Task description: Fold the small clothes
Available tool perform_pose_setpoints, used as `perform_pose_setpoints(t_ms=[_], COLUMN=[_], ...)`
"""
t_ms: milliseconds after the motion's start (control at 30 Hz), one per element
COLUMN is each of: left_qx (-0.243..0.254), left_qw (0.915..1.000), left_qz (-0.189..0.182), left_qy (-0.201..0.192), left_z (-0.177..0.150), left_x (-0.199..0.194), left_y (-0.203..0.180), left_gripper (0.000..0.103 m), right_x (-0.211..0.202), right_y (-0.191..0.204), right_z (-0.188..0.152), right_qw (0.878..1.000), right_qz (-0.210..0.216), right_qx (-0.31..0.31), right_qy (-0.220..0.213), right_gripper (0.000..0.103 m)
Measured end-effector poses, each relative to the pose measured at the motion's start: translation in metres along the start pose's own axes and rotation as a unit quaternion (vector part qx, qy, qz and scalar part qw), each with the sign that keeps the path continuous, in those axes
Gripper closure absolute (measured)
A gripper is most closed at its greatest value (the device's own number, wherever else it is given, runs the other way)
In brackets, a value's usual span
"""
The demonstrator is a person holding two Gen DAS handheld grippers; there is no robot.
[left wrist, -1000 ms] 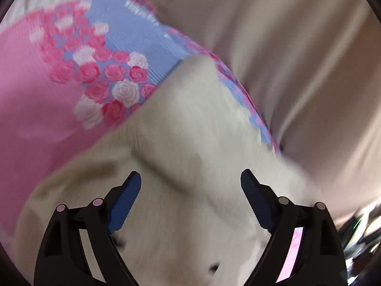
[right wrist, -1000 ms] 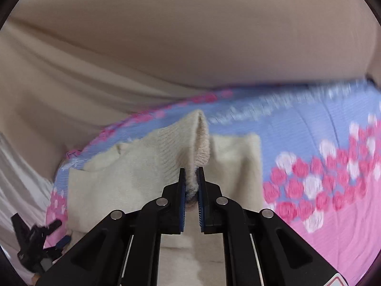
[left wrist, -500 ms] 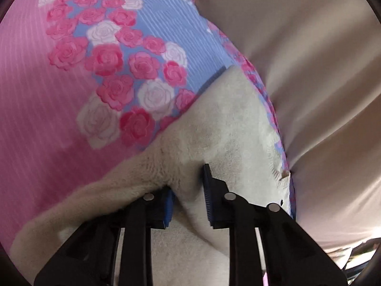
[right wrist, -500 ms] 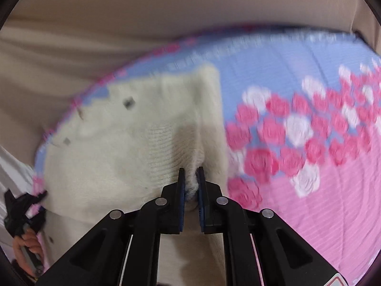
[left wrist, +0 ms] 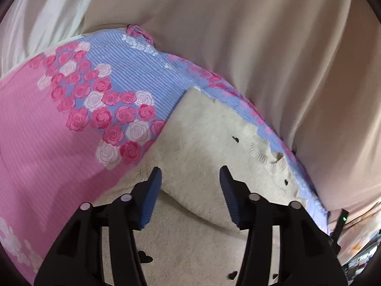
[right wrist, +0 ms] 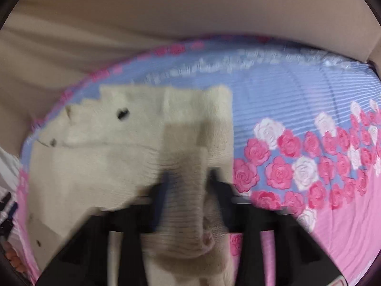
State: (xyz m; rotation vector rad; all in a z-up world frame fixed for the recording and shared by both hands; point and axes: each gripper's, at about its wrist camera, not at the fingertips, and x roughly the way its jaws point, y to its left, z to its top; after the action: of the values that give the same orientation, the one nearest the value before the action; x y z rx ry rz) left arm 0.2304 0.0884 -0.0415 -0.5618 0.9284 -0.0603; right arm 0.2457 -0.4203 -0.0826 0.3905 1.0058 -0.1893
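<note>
A cream knit sweater [left wrist: 214, 143] with small black hearts lies on the pink and blue rose-print bedspread [left wrist: 59, 131]. Part of it is folded over on itself. My left gripper [left wrist: 189, 178] is open, its blue pads apart above the folded part, holding nothing. In the right wrist view the sweater [right wrist: 107, 157] fills the left half, and my right gripper [right wrist: 188, 178] is open and blurred, with a ribbed sweater edge lying between its fingers.
Beige fabric [left wrist: 262, 47] rises behind the bedspread in both views. A white cloth [left wrist: 35, 19] lies at the far left. Dark equipment [left wrist: 340, 224] shows at the bed's right edge. The bedspread's rose band [right wrist: 309, 162] runs right of the sweater.
Both grippers were shut on the sweater half a second ago and have opened, letting it go. The folded part now lies flat on the sweater. Both have pulled back a little.
</note>
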Motion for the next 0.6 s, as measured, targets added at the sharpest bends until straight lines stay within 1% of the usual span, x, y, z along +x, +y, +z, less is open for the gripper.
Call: perform_pose_setpoints(t_ms=[67,100,133,167,200,267,300,333,367,400,433,500,533,600], left_qx=[0.005,0.011,0.016,0.015,0.011,-0.006,-0.011,-0.011,-0.005,-0.001,0.002,0.012,0.015,0.02], left_qw=[1.0,0.9999,0.9996,0.9991,0.9987,0.9978,0.9976,0.9978,0.9979,0.9976,0.9974,0.9962,0.9955,0.993], left_qz=[0.001,0.01,0.022,0.04,0.049,0.061,0.061,0.059,0.059,0.062,0.064,0.064,0.066,0.074], left_qy=[0.004,0.003,0.001,0.005,0.01,0.027,0.03,0.029,0.028,0.029,0.034,0.057,0.067,0.09], left_z=[0.002,0.002,0.001,-0.001,-0.004,-0.01,-0.014,-0.018,-0.024,-0.03,-0.038,-0.057,-0.065,-0.091], left_x=[-0.002,0.005,0.006,0.011,0.015,0.019,0.015,0.008,0.002,-0.004,-0.012,-0.024,-0.031,-0.045], left_y=[0.006,0.009,0.013,0.02,0.026,0.042,0.048,0.055,0.06,0.065,0.072,0.084,0.089,0.105], left_gripper=[0.053,0.052,0.048,0.046,0.046,0.046,0.045,0.043,0.04,0.033,0.029,0.029,0.029,0.028], right_x=[-0.021,-0.023,-0.017,0.001,0.005,-0.016,-0.029,-0.043,-0.06,-0.075,-0.087,-0.103,-0.11,-0.119], right_y=[0.002,-0.003,-0.006,-0.014,-0.016,-0.021,-0.023,-0.028,-0.033,-0.04,-0.047,-0.061,-0.068,-0.074], right_z=[0.003,0.002,0.002,-0.001,-0.003,-0.004,-0.009,-0.017,-0.031,-0.048,-0.067,-0.117,-0.146,-0.189], right_qw=[0.999,0.998,0.999,0.999,1.0,1.0,0.999,0.999,0.998,0.998,0.997,0.998,0.998,0.997], right_qz=[0.006,0.006,-0.004,-0.032,-0.02,-0.016,-0.013,-0.005,0.005,0.01,0.014,0.021,0.02,0.017], right_qx=[-0.006,-0.001,0.001,-0.004,-0.003,0.012,0.022,0.033,0.044,0.049,0.053,0.062,0.064,0.071], right_qy=[-0.043,-0.059,-0.054,-0.014,-0.005,-0.024,-0.027,-0.033,-0.044,-0.05,-0.048,-0.025,-0.004,0.025], right_gripper=[0.091,0.091,0.09,0.09,0.083,0.081,0.078,0.072,0.067,0.059,0.054,0.053,0.053,0.053])
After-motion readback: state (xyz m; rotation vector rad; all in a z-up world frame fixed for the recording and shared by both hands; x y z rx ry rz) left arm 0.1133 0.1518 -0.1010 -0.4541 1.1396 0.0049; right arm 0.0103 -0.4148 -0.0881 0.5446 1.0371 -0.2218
